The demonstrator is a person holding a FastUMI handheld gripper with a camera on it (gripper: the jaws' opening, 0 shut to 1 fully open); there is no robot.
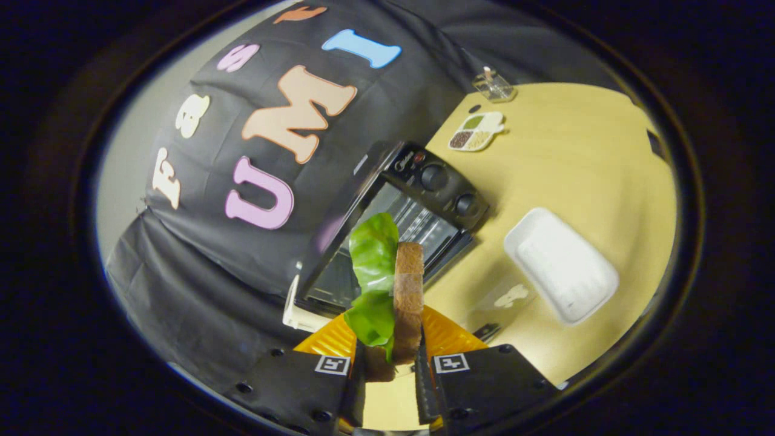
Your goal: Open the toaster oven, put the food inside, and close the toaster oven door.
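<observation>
One toaster oven [405,218] stands on the table [575,157], its single glass door [339,272] open and two round knobs [433,176] on its control panel. One sandwich [393,284], a slice of brown bread with one green lettuce leaf, sits pinched between the two fingers [451,339] of the one claw [390,354]. Also on the table: one white tray [560,263], one small divided dish [476,131] with three fillings, and one clear container [494,85].

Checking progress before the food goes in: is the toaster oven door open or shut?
Open. The toaster oven door hangs down, baring the rack inside. The tongs grip the sandwich just ahead of it.
</observation>
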